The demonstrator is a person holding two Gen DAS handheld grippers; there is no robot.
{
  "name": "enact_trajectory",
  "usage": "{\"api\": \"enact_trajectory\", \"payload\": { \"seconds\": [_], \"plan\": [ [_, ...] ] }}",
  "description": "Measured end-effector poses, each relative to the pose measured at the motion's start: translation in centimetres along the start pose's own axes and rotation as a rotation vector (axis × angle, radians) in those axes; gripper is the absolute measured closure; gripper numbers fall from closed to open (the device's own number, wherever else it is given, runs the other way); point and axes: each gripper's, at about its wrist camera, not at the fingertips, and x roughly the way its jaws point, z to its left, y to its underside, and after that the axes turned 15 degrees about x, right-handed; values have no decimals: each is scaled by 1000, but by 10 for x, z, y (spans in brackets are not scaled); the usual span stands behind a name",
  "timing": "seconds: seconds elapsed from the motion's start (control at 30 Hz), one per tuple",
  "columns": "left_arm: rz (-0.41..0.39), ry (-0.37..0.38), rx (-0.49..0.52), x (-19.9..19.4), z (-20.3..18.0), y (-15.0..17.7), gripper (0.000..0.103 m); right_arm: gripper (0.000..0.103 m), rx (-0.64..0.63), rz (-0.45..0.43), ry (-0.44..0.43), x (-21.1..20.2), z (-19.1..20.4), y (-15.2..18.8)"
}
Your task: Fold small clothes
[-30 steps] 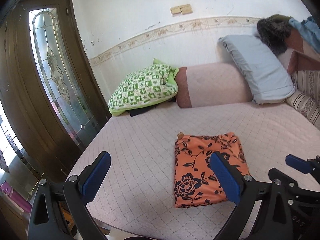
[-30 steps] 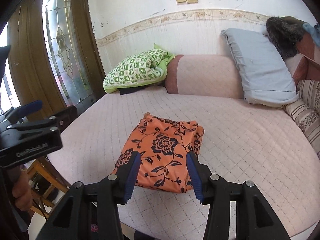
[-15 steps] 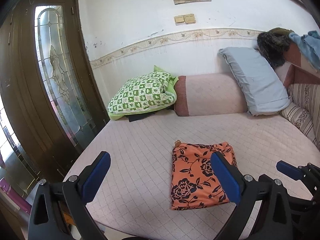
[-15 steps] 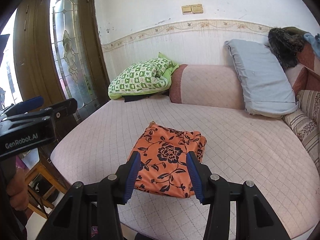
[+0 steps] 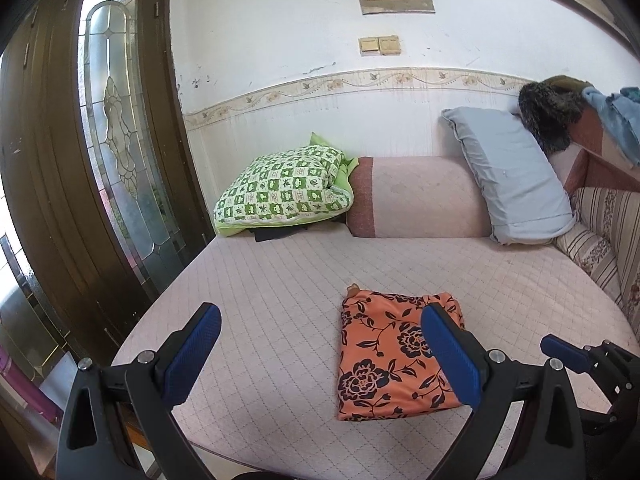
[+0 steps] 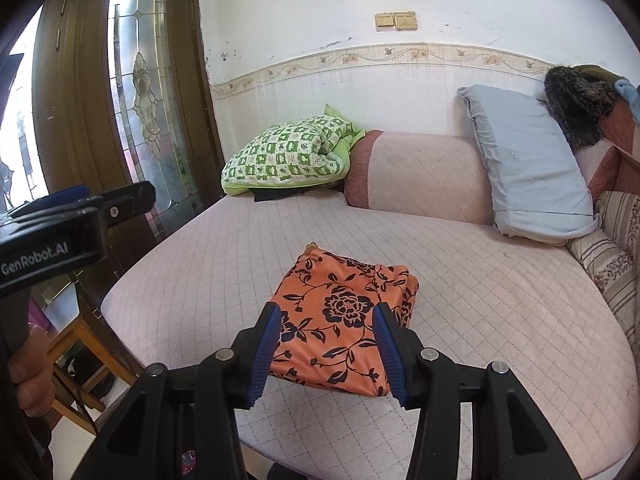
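The left gripper (image 5: 320, 354) has its blue fingers (image 5: 192, 354) spread wide, holding nothing and touching nothing. The right gripper (image 6: 326, 350) has its fingers (image 6: 264, 350) parted more narrowly, also empty, above the near edge of the bed (image 6: 500, 320). The orange floral garment (image 6: 344, 316) lies folded into a compact rectangle on the pink quilted cover, near the front edge. Compared with a second ago, both grippers have drawn back and risen, so the garment looks smaller and more wall shows; neither gripper's opening has changed, and the garment has not moved
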Motion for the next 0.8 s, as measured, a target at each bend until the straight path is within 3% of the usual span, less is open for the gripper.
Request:
{"api": "enact_trajectory", "payload": {
  "seconds": [0.8],
  "plan": [
    [29,38,-35,2,17,5,3,52,-41,21,22,2,20,5]
  ]
}}
